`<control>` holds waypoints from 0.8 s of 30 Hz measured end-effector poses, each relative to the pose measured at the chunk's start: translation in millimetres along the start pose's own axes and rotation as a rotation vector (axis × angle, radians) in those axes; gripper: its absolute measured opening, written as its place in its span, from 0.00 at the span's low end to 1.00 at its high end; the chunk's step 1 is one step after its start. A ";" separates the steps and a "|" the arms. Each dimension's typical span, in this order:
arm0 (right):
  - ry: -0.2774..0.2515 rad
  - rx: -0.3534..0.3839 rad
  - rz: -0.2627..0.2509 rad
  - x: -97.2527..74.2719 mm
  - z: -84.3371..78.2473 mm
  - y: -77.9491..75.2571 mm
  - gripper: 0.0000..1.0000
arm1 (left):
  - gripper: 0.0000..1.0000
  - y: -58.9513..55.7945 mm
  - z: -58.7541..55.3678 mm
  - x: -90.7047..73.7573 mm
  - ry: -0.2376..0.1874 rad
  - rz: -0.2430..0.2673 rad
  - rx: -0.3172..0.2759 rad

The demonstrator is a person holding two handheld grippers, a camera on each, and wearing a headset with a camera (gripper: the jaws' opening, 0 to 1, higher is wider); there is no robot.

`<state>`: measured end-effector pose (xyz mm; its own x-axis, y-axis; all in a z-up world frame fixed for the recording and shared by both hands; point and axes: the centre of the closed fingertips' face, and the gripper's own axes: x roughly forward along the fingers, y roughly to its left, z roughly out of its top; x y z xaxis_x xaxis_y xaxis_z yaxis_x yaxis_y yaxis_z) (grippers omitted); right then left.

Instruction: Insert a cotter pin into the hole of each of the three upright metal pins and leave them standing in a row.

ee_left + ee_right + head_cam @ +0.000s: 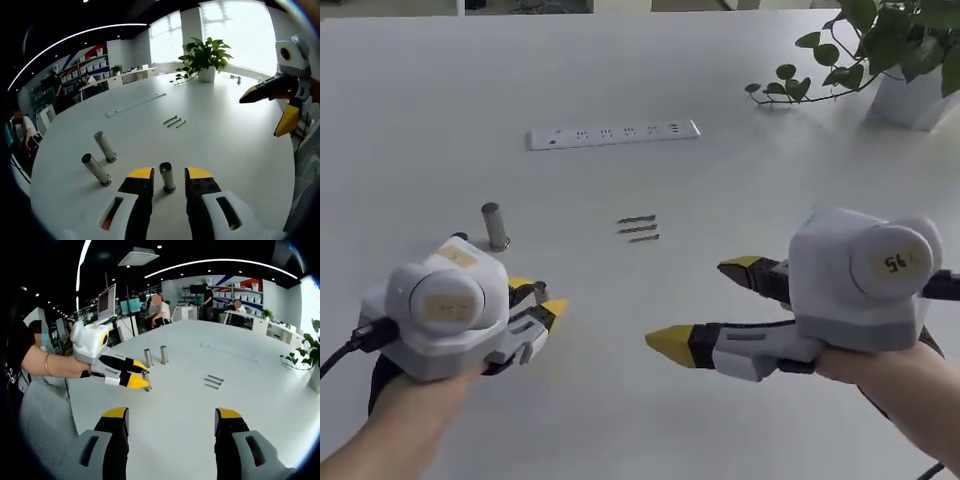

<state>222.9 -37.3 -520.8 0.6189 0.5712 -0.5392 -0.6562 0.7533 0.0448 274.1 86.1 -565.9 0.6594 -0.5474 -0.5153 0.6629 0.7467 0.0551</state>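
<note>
Three upright metal pins stand on the white table. One pin (167, 177) rises between the jaws of my left gripper (168, 173), which is open and straddles it with a small gap on each side. The other two pins (105, 146) (96, 169) stand to its left. In the head view the straddled pin (540, 292) sits between the yellow tips of the left gripper (538, 297), and a second pin (494, 225) stands behind. Three cotter pins (638, 229) lie side by side mid-table. My right gripper (705, 305) (172, 415) hovers wide open, holding nothing.
A white power strip (613, 133) lies beyond the cotter pins. A potted plant (900, 50) stands at the far right corner. The table (740, 180) is bare between the two grippers. People sit at desks in the room behind.
</note>
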 end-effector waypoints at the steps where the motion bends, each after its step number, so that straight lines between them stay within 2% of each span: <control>1: -0.001 -0.017 0.000 1.3 2.4 -3.6 0.65 | 0.28 0.0 1.3 -1.5 -0.002 -0.001 -0.004; 7: 0.004 -0.030 -0.002 12.5 11.2 -22.3 0.51 | 0.39 0.6 3.8 -14.0 -0.013 -0.010 -0.021; 9: 0.013 -0.024 -0.008 18.9 13.0 -33.4 0.44 | 0.44 0.8 3.0 -18.8 -0.016 -0.005 -0.033; 14: 0.029 -0.022 0.005 29.7 18.8 -45.5 0.38 | 0.52 -1.1 -1.2 -34.3 -0.026 0.005 -0.056; 17: 0.060 -0.038 0.012 35.9 18.7 -50.6 0.36 | 0.56 -1.4 -1.9 -43.3 -0.040 0.006 -0.066; 18: 0.065 -0.044 0.034 50.2 25.8 -59.3 0.29 | 0.65 -3.2 -0.9 -47.0 -0.051 0.000 -0.069; 21: 0.109 -0.096 0.039 63.3 28.0 -70.7 0.28 | 0.69 -6.0 -1.8 -48.6 -0.043 -0.011 -0.045; 24: 0.152 -0.127 0.071 69.0 25.8 -70.9 0.27 | 0.73 -11.8 -1.3 -49.4 -0.051 -0.036 -0.060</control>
<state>323.3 -43.0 -539.5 0.5029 0.5587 -0.6596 -0.7510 0.6601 -0.0135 233.3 104.8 -542.2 0.6535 -0.5921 -0.4715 0.6652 0.7465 -0.0153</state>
